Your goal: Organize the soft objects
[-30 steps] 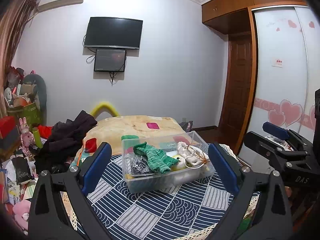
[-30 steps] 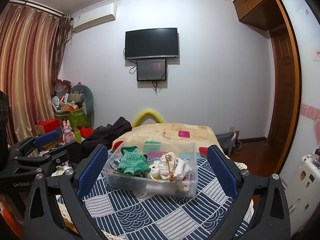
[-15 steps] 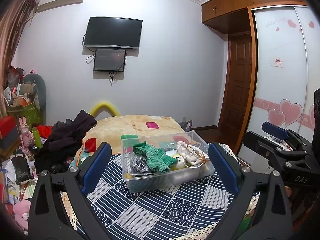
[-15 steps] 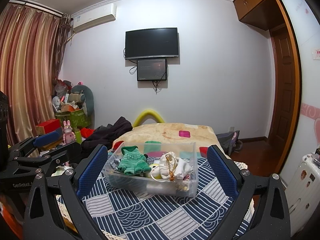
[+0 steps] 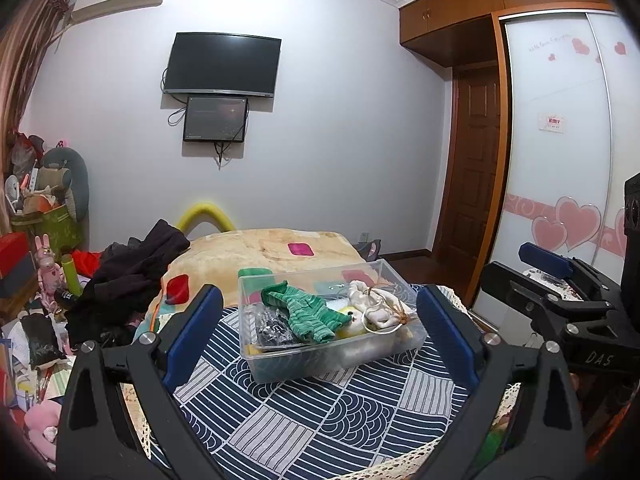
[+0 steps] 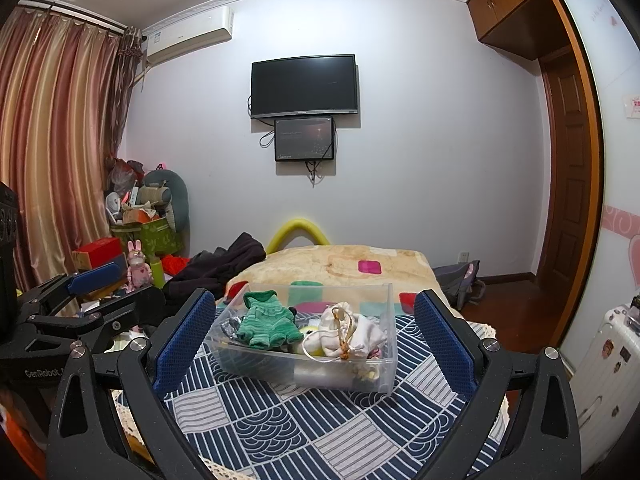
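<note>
A clear plastic box [image 5: 332, 354] [image 6: 280, 364] stands on a navy patterned cloth [image 5: 320, 416] [image 6: 304, 424]. In it lie a green knitted doll garment [image 5: 304, 314] [image 6: 268, 320], a white drawstring pouch [image 5: 372, 304] [image 6: 348, 334], something yellow and dark items. My left gripper [image 5: 320, 332] is open and empty, held back from the box with its fingers either side of it. My right gripper [image 6: 316, 340] is open and empty, likewise in front of the box. Each gripper shows at the edge of the other's view.
Behind the box lies a beige blanket [image 6: 340, 260] with a dark clothes heap [image 5: 132, 272] at its left. Toys and boxes clutter the floor at left [image 6: 136, 240]. A white suitcase [image 6: 608, 376] stands at right by the wardrobe and door.
</note>
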Demonstrator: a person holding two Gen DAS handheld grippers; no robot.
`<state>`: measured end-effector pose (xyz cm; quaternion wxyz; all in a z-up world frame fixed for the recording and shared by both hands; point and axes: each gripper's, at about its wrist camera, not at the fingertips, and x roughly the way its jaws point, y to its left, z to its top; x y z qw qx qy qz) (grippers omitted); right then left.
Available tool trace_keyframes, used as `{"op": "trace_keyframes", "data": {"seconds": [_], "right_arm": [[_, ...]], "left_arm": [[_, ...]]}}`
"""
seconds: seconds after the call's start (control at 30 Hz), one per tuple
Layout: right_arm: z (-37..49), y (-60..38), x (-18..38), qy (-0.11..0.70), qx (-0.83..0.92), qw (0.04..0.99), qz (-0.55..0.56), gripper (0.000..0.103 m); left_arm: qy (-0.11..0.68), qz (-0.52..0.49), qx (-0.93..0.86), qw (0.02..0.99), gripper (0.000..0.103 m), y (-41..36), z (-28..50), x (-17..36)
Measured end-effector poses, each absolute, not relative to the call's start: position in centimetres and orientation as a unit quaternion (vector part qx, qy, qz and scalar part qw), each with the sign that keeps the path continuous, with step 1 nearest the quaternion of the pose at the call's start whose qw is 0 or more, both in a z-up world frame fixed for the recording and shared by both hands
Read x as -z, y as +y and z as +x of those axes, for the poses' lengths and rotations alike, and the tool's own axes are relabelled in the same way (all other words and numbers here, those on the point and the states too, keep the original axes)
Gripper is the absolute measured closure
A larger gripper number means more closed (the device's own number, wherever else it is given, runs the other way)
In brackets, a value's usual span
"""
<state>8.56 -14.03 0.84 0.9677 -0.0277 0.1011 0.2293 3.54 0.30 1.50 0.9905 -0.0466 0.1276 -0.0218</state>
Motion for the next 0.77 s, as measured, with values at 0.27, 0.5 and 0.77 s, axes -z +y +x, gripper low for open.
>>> {"op": "trace_keyframes", "data": {"seconds": [0.27, 0.5, 0.77], "right_arm": [[8.28, -13.94, -0.67, 0.103, -0.229, 0.968, -0.027, 0.004], [8.32, -13.93, -0.54, 0.105, -0.229, 0.968, -0.026, 0.004], [8.04, -13.97, -0.37, 0.107, -0.227, 0.968, -0.027, 0.003]], "left_arm": [[0.133, -0.047, 0.024, 0.99, 0.004, 0.31, 3.61, -1.6], [0.133, -0.043, 0.026, 0.99, 0.004, 0.09, 3.52, -1.53], [0.135, -0.043, 0.026, 0.99, 0.004, 0.02, 3.47, -1.41]]}}
